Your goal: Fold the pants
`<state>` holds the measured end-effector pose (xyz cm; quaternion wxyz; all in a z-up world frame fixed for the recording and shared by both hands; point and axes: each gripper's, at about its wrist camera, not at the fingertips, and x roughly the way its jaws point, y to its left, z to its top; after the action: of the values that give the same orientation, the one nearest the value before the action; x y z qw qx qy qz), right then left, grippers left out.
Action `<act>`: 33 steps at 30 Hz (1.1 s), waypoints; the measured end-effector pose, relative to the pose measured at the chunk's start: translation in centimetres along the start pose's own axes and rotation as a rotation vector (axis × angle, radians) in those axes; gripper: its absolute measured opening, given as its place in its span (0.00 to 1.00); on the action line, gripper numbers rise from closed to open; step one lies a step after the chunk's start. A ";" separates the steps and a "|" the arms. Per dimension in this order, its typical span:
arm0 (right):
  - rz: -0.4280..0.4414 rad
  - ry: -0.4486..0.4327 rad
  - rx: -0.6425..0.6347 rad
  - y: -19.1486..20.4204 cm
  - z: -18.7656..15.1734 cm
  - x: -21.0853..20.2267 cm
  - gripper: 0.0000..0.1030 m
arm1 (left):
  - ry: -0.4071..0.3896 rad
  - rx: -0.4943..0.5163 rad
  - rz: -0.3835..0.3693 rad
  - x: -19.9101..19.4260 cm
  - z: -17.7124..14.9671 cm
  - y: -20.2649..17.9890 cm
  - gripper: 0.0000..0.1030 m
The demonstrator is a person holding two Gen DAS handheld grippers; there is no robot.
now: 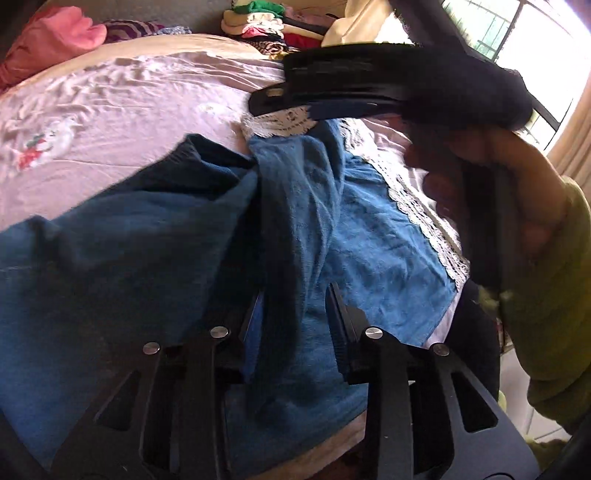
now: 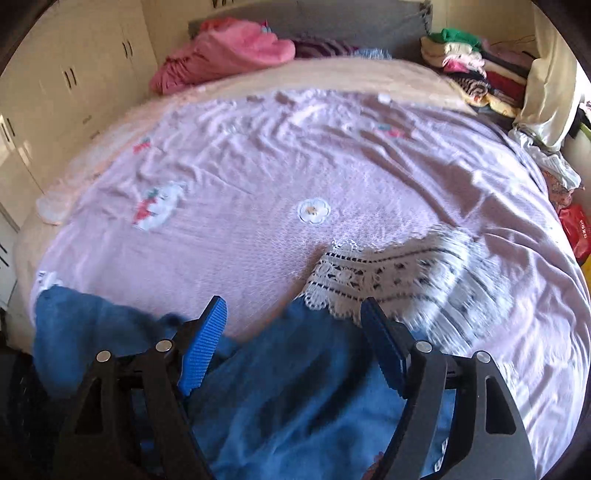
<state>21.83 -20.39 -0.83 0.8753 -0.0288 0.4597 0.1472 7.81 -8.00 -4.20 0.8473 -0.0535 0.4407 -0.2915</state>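
1. Blue pants (image 1: 147,258) fill the lower half of the left wrist view, lying on a pink sheet (image 1: 110,110) spread over a bed.
2. Their long axis runs from the near edge of the view up and away, ending at a white lace hem (image 1: 284,123) at the far end; a second strip of lace (image 1: 428,221) slants down the right side of the cloth.
3. A raised fold of the blue cloth stands between the fingers of the left gripper (image 1: 295,325), which are close together and pinch that fold.
4. The right gripper (image 1: 280,98) reaches in from the upper right, held by a hand (image 1: 517,177) in a green sleeve (image 1: 554,295); its tip sits at the far lace hem, but whether it is spread or pressed together cannot be told from this view.
5. A stack of folded clothes (image 1: 258,26) and a pink heap (image 1: 55,37) lie at the far side.
6. In the right wrist view the pants (image 2: 295,398) lie at the near edge of the sheet (image 2: 295,166), the lace hem (image 2: 369,277) pointing away and to the right; the lace is blurred.
7. The right gripper (image 2: 293,325) has its fingers spread wide above the blue cloth, pinching nothing.
8. White cupboards (image 2: 74,92) stand on the left.
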 end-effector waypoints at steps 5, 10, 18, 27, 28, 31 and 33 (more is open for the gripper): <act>-0.109 0.090 0.021 -0.7 1.6 4.7 0.72 | 0.000 0.020 -0.004 0.3 -0.2 -0.6 0.24; -0.166 0.110 0.039 -1.4 2.2 7.2 0.52 | -0.003 0.018 -0.013 0.2 -0.1 -0.5 0.24; -0.039 -0.039 0.116 -4.1 1.1 1.9 0.12 | -0.033 -0.056 -0.062 -0.3 0.2 1.1 0.40; 0.089 -0.232 0.312 -8.5 -4.2 -8.8 0.08 | -0.048 -0.043 -0.055 -0.3 0.9 1.1 0.43; 0.098 -0.247 0.336 -9.1 -5.1 -9.8 0.08 | -0.049 -0.036 -0.051 -0.6 0.8 0.9 0.35; 0.110 -0.271 0.401 -10.4 -7.7 -11.8 0.08 | -0.038 0.004 -0.030 -0.5 0.6 0.2 0.14; 0.122 -0.273 0.440 -11.1 -9.4 -12.5 0.08 | -0.037 0.042 -0.025 -0.4 0.4 -0.5 0.09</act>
<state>10.80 -35.62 2.94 0.9040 0.2098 0.3592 0.0986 7.74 -8.25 -3.47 0.8525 -0.0464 0.4180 -0.3104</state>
